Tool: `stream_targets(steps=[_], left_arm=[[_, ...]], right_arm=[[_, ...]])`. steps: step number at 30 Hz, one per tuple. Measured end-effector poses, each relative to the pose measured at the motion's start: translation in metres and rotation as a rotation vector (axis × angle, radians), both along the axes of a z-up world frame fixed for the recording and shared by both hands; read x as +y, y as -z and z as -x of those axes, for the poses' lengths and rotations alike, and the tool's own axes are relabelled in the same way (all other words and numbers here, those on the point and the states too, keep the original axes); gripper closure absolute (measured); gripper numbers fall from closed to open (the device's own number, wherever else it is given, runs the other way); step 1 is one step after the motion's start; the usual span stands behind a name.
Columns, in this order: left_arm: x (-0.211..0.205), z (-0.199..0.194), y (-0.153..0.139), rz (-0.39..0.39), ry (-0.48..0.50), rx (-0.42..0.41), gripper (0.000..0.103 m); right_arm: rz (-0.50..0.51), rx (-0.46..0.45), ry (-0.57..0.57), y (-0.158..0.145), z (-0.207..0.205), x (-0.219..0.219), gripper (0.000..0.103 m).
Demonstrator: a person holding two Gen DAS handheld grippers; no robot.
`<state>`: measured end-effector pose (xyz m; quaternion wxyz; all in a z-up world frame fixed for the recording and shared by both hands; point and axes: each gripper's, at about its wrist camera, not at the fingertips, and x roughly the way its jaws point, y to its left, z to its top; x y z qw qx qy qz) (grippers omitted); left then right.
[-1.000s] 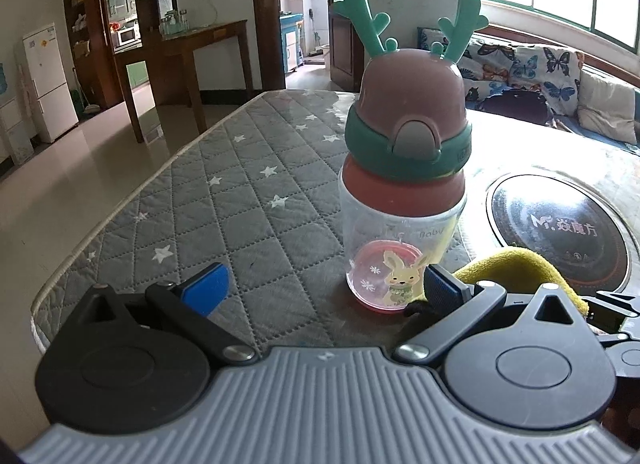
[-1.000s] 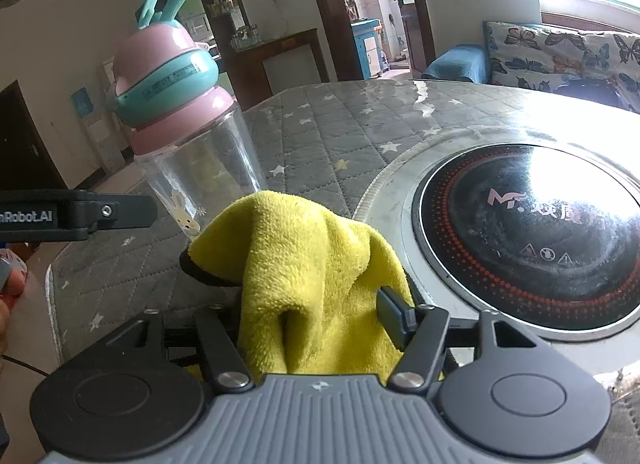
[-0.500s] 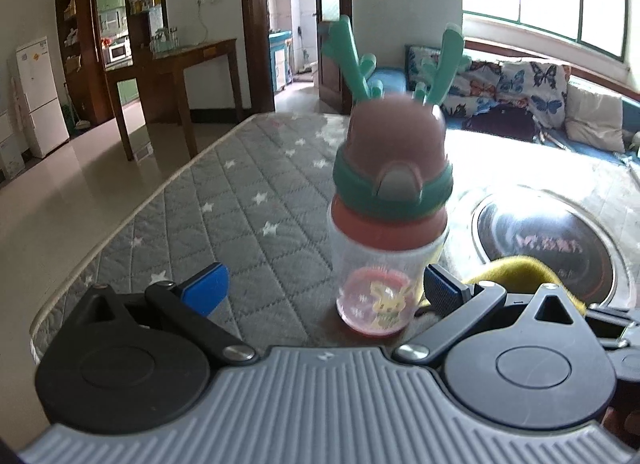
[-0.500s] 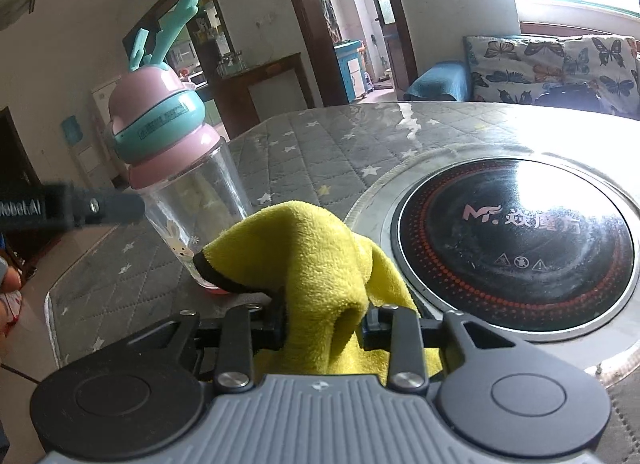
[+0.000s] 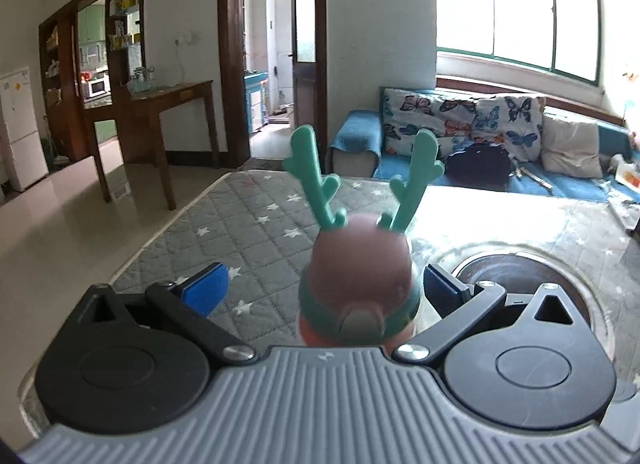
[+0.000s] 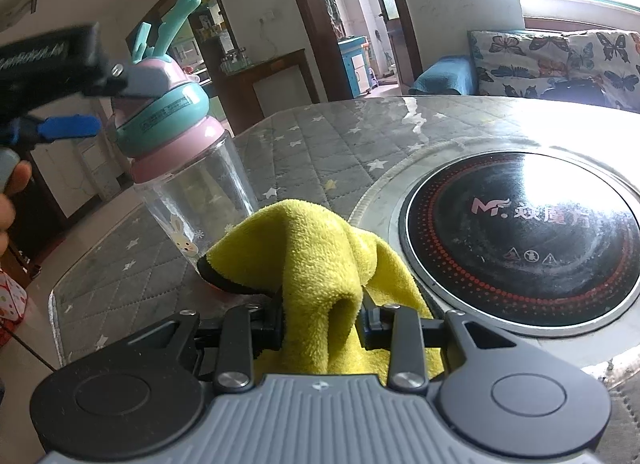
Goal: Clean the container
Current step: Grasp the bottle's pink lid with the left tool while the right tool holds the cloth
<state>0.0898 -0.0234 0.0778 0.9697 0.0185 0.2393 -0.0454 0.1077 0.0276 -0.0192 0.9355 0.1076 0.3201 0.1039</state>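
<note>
The cleaning proper looks not yet begun, though the tools for it are in place. The right hand-held gripper (image 6: 322,318) has just been closing, and its jaws now pinch a fold of the yellow cloth (image 6: 316,252), which bunches up between them and drapes down onto the bench (image 6: 360,136). The container is a clear bottle (image 6: 196,200) with a pink and teal lid (image 6: 164,112) topped by teal antlers (image 5: 320,180) (a small rabbit is printed low on its side). It stands upright on the quilted, star-patterned cover of the bench, just beside the cloth and to the left of the round black cooktop (image 6: 520,240) set into the surface. The left hand-held gripper (image 5: 324,292) hangs at lid height with its jaws spread wide, one blue pad well off to the left of the lid and the other close by its right side; neither pad appears to press on the bottle, so nothing is held there. In the right wrist view the cloth's upper fold sits right in front of the bottle's lower wall, but whether it touches the plastic cannot be told. By my reading, what is left is nearly everything: steadying the bottle with the left hand-held gripper, then bringing the cloth against it and wiping.
</note>
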Motion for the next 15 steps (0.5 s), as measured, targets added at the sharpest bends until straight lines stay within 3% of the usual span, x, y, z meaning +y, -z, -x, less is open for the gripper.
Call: stream_targets(steps=[11, 15], left_arm=[[0.001, -0.020, 0.001, 0.013, 0.002, -0.024, 0.001], [0.004, -0.029, 0.001, 0.035, 0.011, -0.011, 0.007]], right_arm=[[-0.032, -0.051, -0.022, -0.011, 0.001, 0.001, 0.077], [-0.047, -0.085, -0.039, -0.021, 0.000, 0.005, 0.077]])
